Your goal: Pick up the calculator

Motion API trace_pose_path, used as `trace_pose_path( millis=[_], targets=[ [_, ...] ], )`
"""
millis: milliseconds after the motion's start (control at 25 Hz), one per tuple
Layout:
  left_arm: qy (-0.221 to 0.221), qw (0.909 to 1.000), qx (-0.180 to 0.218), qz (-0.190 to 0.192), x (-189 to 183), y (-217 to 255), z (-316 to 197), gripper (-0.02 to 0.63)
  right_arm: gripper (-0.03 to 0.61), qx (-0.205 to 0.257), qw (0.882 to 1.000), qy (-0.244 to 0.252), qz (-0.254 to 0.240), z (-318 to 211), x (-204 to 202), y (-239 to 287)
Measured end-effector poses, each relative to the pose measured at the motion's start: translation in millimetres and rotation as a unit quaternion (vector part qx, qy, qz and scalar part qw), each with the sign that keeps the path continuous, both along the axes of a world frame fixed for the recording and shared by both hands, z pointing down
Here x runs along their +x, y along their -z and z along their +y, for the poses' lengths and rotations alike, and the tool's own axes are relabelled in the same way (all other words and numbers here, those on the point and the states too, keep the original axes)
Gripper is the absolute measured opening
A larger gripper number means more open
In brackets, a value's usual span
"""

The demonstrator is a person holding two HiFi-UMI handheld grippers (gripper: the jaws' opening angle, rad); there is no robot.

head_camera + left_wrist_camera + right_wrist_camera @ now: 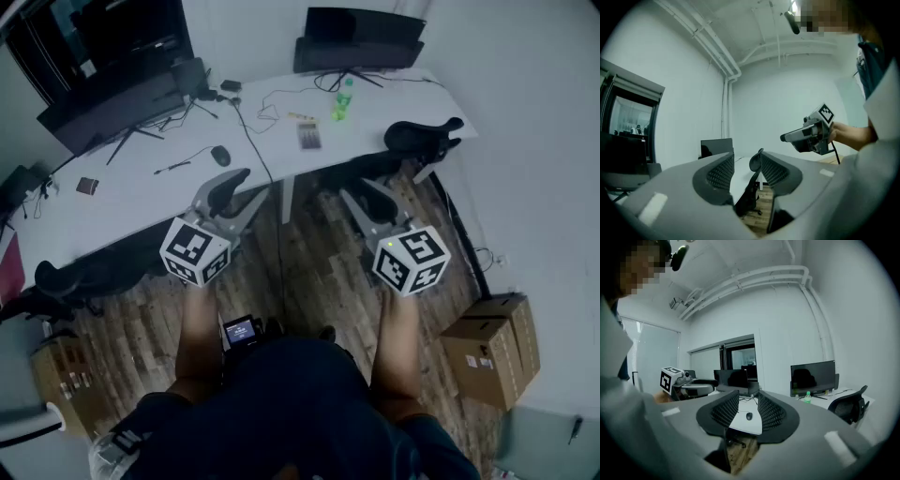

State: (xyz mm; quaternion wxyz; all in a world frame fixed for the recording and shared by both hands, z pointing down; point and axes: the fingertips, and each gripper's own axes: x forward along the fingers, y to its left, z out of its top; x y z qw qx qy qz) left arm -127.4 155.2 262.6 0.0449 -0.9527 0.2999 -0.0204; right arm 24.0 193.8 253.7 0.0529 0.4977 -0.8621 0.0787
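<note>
The calculator (308,137), a small grey slab, lies flat on the white desk (169,192) beside a green bottle (343,98). Both grippers are held over the wooden floor in front of the desk, well short of the calculator. My left gripper (242,192) is open, and between its jaws (745,173) I see only a desk chair and floor. My right gripper (370,192) is also open and holds nothing; a mouse (749,416) on the desk shows through its gap (748,411). Each gripper view catches the other gripper at its side.
Monitors (361,42) stand at the back of the desk, with a mouse (220,155), cables and a small dark item (87,186) on top. Black chairs (424,139) sit at the desk's right and left ends. Cardboard boxes (492,347) stand on the floor at right.
</note>
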Motion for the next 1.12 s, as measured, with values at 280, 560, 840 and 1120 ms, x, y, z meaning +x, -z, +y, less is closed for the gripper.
trace_pose_path(
  millis=[280,560,840,1120],
  targets=[
    [-0.004,1.0,0.005,0.002,-12,3,1,0.175,0.137,0.003,1.0,-0.004,0.005,3,-13,2],
    [-0.007,0.9999,0.007,0.004,-25,2,0,0.175,0.137,0.001,1.0,-0.009,0.011,2,-26,1],
    [-0.015,0.9998,0.004,0.011,-29,-1,-2,0.175,0.138,-0.004,1.0,-0.011,-0.004,5,-34,-1],
    [-0.023,0.9997,-0.002,0.007,-21,-7,-4,0.175,0.14,-0.007,1.0,-0.012,-0.025,-3,-28,-2]
  ],
)
